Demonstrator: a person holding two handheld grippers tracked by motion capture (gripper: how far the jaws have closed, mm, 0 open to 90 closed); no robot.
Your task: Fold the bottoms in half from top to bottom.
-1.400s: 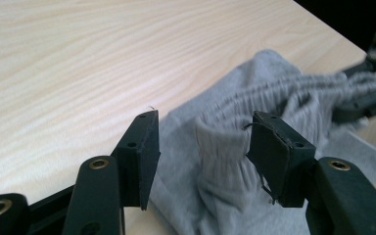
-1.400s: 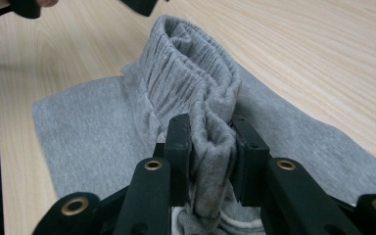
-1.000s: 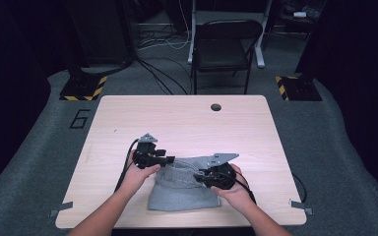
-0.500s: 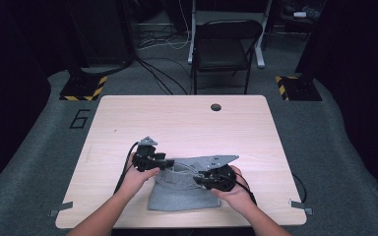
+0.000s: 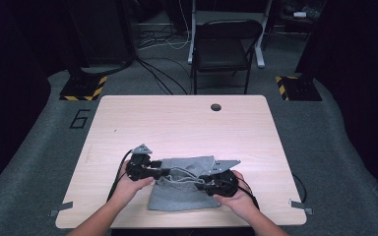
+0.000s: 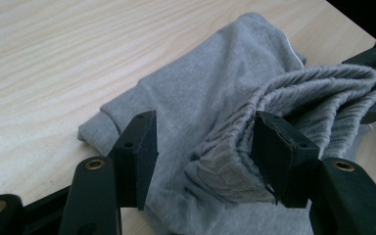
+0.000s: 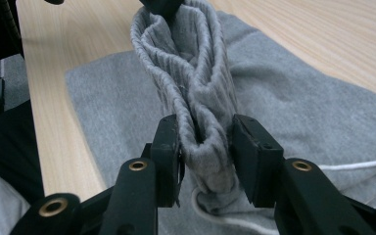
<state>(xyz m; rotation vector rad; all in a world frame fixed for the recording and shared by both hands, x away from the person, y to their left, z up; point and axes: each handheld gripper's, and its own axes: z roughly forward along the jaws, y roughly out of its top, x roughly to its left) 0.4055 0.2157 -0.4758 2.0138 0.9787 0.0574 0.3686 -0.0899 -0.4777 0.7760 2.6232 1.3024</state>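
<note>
A grey knit garment (image 5: 182, 196) lies on the near part of the wooden table (image 5: 177, 123). Its ribbed band (image 7: 191, 63) is lifted into a ridge between the two grippers. My right gripper (image 7: 205, 147) has the folded band between its jaws, which have just been opening; the cloth still touches both pads. In the high view it is the right gripper (image 5: 199, 182). My left gripper (image 6: 200, 142), also the left gripper (image 5: 170, 172), stands open. The band (image 6: 323, 83) bunches against its right jaw only, with a gap on the other side.
A white drawstring (image 7: 352, 166) trails over the flat cloth. The table has a round cable hole (image 5: 215, 106) at its far edge. A black folding chair (image 5: 224, 49) stands beyond it. Cables and yellow-striped stand feet (image 5: 83, 87) lie on the floor.
My left hand and its gripper have slid a little toward the table's near edge and into the garment. The right hand has stayed put.
</note>
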